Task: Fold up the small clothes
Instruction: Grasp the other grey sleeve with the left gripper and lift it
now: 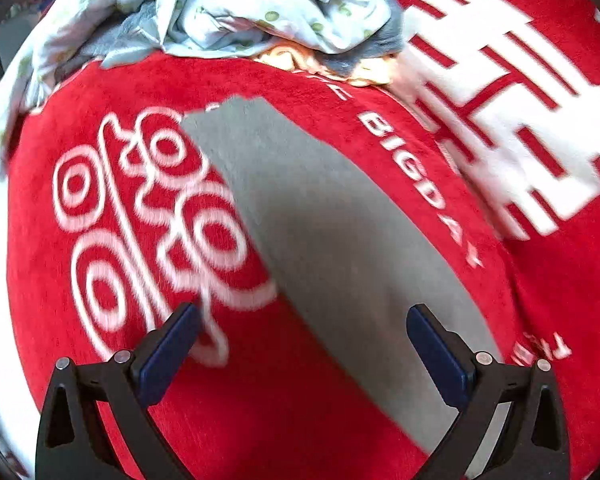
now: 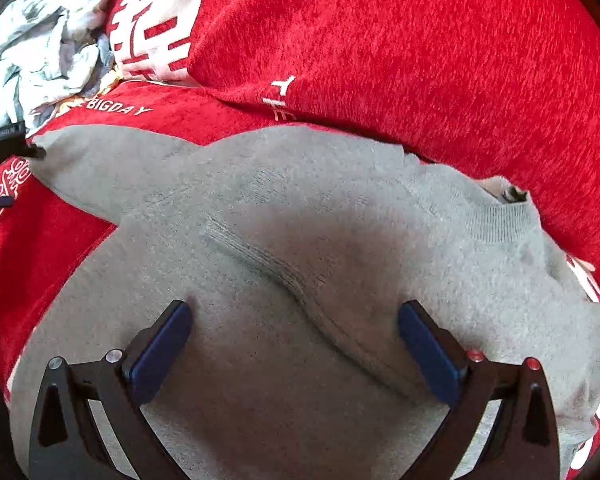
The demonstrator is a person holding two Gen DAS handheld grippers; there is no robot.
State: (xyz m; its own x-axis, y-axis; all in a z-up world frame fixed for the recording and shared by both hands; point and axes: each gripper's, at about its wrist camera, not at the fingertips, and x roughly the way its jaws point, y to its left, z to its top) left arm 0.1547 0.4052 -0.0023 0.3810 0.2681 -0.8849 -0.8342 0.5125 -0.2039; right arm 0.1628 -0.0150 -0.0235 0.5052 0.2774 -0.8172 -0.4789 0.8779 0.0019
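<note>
A small grey sweatshirt (image 2: 292, 264) lies on a red blanket (image 2: 420, 48), ribbed collar (image 2: 500, 220) at the right, one sleeve (image 2: 100, 160) stretched out to the left. My right gripper (image 2: 294, 340) is open just above its chest, holding nothing. In the left wrist view the grey sleeve (image 1: 312, 216) runs as a flat strip across the red blanket (image 1: 80, 320). My left gripper (image 1: 302, 344) is open over the strip's near part, empty. The left gripper's fingers (image 2: 4, 140) show at the sleeve's end in the right wrist view.
A heap of pale blue printed clothes (image 1: 228, 4) with a grey-blue piece and an orange piece lies at the blanket's far edge; it also shows in the right wrist view (image 2: 48, 48). The blanket carries white lettering and patterns (image 1: 512, 112).
</note>
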